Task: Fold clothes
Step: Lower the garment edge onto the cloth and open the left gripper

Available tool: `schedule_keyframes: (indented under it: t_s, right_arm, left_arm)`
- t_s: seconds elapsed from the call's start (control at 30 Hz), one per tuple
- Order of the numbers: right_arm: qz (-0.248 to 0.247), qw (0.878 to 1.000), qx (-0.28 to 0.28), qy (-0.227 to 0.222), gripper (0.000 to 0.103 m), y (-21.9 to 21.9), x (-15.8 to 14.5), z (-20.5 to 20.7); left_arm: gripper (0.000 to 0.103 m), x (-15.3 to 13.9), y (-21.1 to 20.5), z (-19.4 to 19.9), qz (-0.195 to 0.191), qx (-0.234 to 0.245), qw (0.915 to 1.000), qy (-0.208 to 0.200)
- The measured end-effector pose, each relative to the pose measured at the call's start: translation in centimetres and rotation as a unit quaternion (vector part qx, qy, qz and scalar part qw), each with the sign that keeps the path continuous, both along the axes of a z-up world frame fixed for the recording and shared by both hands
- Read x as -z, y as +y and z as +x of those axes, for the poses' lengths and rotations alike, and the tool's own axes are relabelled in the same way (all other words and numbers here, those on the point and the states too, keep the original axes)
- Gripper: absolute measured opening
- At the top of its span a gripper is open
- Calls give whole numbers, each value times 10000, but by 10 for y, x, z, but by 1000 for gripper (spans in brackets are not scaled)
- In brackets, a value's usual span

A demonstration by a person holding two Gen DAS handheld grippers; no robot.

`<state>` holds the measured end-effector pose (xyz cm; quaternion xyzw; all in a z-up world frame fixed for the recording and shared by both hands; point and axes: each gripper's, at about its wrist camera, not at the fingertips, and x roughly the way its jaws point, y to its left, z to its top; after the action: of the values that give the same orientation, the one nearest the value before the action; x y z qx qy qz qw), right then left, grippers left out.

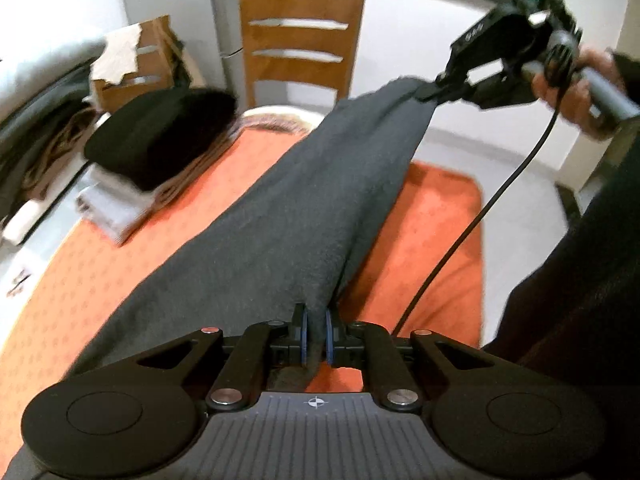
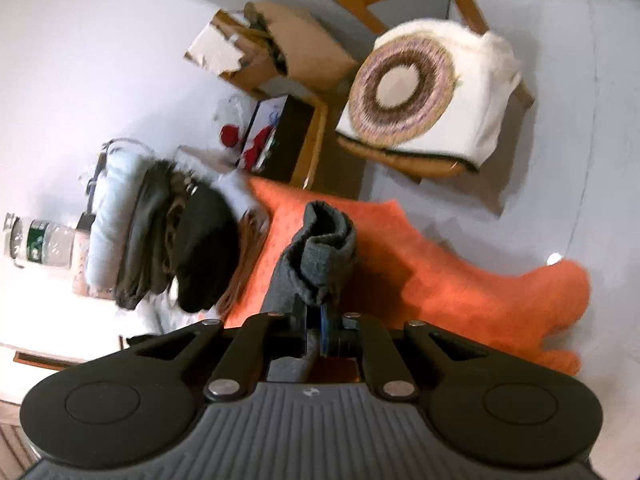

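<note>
The left claw (image 1: 316, 334) is closed on one end of the grey cloth (image 1: 288, 208), hiding that corner. The cloth stretches long and straight away, above the orange surface (image 1: 436, 240). At its far end the blurry right claw (image 1: 434, 89) pinches the other corner. A fuzzy clothes pile (image 1: 160, 148) sits left.
</note>
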<state>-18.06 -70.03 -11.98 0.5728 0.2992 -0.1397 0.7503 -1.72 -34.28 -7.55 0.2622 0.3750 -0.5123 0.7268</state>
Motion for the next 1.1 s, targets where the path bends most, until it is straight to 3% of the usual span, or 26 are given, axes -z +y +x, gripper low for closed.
schedule_keyframes:
  t_s: [0.27,0.37,0.4,0.43,0.53,0.6,0.77,1.1]
  right_arm:
    - [-163,9979,448,433,7,-46,20,-39]
    - [-262,9973,292,623,9,-50,26,-32]
    - [-368,9961,228,771,11,-49,27,-28]
    - [-476,9945,164,919,16,-47,27,-23]
    - [-1168,9833,6,1394,38,-39,18,-10]
    - [-1557,9757,-169,1532,40,-35,11,0]
    - [-2101,9656,-844,1276,43,-19,-6,35]
    - [-2308,9505,-1957,701,46,55,-27,100]
  left_arm:
    - [13,14,-55,-6,-262,66,9986,446]
    - [21,19,-61,-7,-303,-118,9979,554]
    - [30,18,-59,-5,-331,-199,9977,554]
    - [38,17,-55,-4,-361,-311,9975,528]
    - [50,13,-38,0,-420,-732,9953,477]
    - [53,11,-26,2,-431,-1029,9928,446]
    - [59,5,19,3,-319,-1807,9826,286]
    - [60,0,130,5,-98,-3098,9507,-46]
